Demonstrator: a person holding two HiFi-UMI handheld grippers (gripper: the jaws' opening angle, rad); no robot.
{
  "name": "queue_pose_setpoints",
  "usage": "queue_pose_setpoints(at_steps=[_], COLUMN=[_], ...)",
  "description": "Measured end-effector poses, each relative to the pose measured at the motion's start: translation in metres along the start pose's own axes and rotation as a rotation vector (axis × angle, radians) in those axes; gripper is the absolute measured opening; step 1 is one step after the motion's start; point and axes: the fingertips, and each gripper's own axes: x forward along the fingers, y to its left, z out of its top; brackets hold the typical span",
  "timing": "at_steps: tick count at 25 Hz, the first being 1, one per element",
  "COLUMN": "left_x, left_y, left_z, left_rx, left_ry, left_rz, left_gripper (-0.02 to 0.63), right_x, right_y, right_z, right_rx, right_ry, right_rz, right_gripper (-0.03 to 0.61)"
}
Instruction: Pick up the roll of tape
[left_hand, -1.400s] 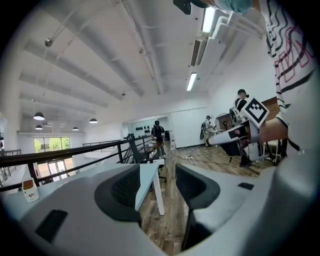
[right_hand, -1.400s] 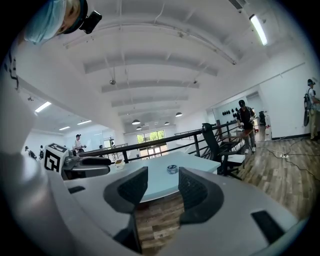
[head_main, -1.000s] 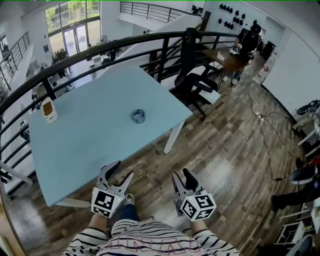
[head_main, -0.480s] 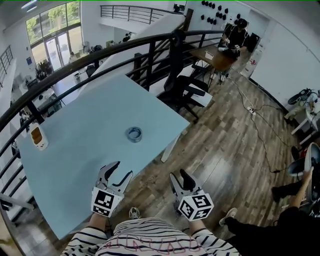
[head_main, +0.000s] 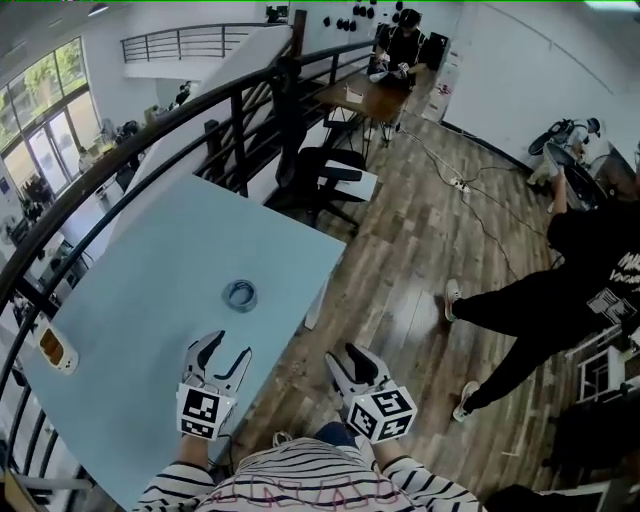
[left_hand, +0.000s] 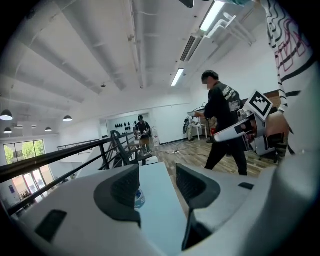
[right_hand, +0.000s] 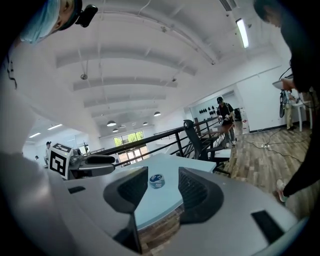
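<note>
Blue roll of tape (head_main: 240, 294) flat on the table (head_main: 130, 270), clear of both tools

Your roll of tape lies on the pale blue table, near the edge closest to you, and nothing touches it. Your left hand-held gripper (head_main: 224, 350) hovers above that near edge, just short of the roll, with its jaws spread and nothing between them. In the left gripper view the roll (left_hand: 139, 198) peeks out from behind the left jaw, farther along the tabletop. Your right hand-held gripper (head_main: 347, 358) hangs over the wooden floor (head_main: 400, 270) beside the table, its jaws likewise parted and empty. In the right gripper view the roll (right_hand: 156, 181) shows in the gap between the jaws, but well ahead of them on the table. A small white and orange object (head_main: 52, 348) sits at the table's left edge, well apart from the roll. A person in black (head_main: 560, 290) stands on the floor off to your right.
</note>
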Motion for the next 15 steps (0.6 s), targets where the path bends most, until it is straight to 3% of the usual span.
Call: queue_pose_setpoints(at_steps=[7,15], left_x=[0.046,0.114], left_y=[0.018,0.036], left_z=[-0.008,-0.032], left_rx=[0.016,0.071], left_ry=[0.034,0.145], left_rz=[-0.03,-0.037], left_gripper=[0.21,0.21], right_x=[0.02,0.065], right_y=[-0.032,-0.08], right_z=[0.006,0.028], right_rx=[0.019,0.004], right_ry=[0.006,0.03], right_rz=[-0.04,-0.016], right_gripper=[0.186,0.185])
